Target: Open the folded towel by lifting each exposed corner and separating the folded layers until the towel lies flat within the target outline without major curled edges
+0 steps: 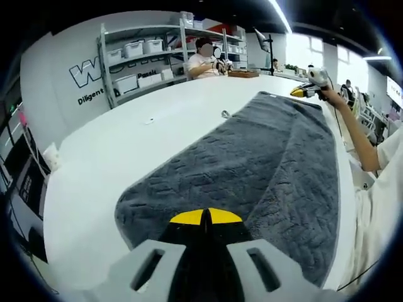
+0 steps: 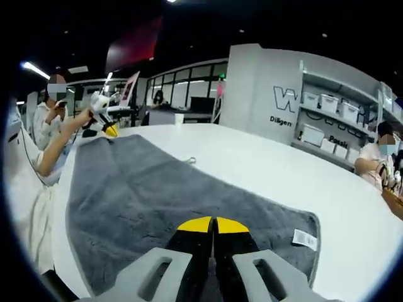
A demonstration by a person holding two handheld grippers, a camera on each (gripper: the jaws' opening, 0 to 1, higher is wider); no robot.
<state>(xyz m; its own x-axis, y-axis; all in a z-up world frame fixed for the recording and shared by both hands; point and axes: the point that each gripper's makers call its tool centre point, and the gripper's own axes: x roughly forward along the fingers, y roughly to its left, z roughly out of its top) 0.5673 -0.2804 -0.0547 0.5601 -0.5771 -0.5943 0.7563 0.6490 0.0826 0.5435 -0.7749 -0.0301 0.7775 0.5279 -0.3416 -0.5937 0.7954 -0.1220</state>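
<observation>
Meanwhile, in the left gripper view, the left gripper (image 1: 206,217) rose at six o'clock with its yellow-tipped jaws pressed together at the near edge of the grey towel (image 1: 252,170); whether cloth was pinched between them could not be told. The towel lay spread across the white table (image 1: 126,151), running off toward one o'clock, where the right gripper (image 1: 301,91) sat at its far corner in a person's hand (image 1: 330,94). Shelves (image 1: 141,53) with white bins stood at eleven o'clock.

The right gripper view looked back the other way: the left gripper (image 2: 108,129) showed at ten o'clock, and the right gripper (image 2: 214,224) at six o'clock was likewise clenched on the towel's edge. A white label (image 2: 305,239) at the towel's corner showed at four o'clock.
</observation>
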